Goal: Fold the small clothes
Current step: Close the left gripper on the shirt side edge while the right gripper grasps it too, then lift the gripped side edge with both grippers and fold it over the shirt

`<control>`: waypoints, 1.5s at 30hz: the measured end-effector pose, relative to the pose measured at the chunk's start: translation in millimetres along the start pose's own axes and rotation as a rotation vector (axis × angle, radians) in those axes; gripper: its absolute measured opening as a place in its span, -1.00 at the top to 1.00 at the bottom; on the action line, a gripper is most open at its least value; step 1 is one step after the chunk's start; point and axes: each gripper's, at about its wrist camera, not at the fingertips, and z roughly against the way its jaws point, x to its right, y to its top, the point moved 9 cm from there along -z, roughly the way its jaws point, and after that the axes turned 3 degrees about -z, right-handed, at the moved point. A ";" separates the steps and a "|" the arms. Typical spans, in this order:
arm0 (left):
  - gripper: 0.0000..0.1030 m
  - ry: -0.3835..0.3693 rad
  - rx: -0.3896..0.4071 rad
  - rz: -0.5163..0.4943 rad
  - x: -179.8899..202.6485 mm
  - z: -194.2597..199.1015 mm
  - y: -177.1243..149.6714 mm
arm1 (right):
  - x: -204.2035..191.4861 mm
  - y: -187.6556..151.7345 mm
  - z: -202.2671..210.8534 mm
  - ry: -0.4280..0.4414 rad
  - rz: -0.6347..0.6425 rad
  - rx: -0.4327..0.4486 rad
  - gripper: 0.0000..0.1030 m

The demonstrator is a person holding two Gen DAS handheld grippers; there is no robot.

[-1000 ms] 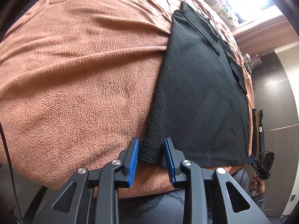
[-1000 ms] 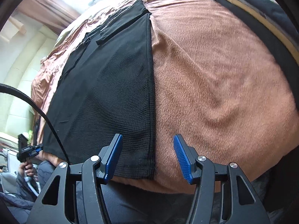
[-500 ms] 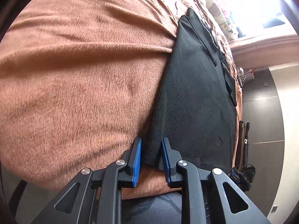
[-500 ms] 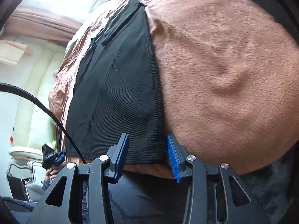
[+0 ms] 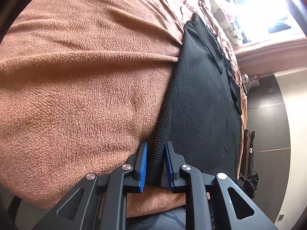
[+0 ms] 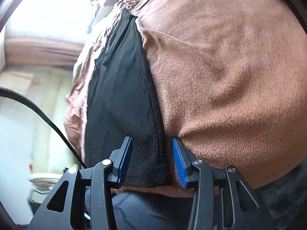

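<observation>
A black knit garment [image 5: 201, 99] lies flat on a brown fleece blanket [image 5: 86, 76], stretching away from the bed's near edge. My left gripper [image 5: 155, 143] is at its near left corner. The jaws are closing, and the hem stands bunched into a ridge between the blue pads [image 5: 143, 161]. In the right wrist view the same garment [image 6: 119, 95] shows its near right corner between the fingers of my right gripper [image 6: 151, 139]. Those pads [image 6: 178, 163] straddle the corner, and a gap shows beside the right one.
The blanket [image 6: 230, 76] covers the bed on both sides of the garment and drops off just under the grippers. A black cable [image 6: 38, 111] hangs at the left of the right wrist view. Patterned bedding [image 5: 224, 17] lies at the far end, under a bright window.
The left jaws have narrowed onto the hem corner, lifting it into a ridge. The right gripper has dropped to the other near corner, rolled, and narrowed around it.
</observation>
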 end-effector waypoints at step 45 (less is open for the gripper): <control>0.94 -0.114 0.220 -0.079 58.7 130.8 -55.9 | -89.2 -66.4 129.3 0.075 0.282 0.137 0.88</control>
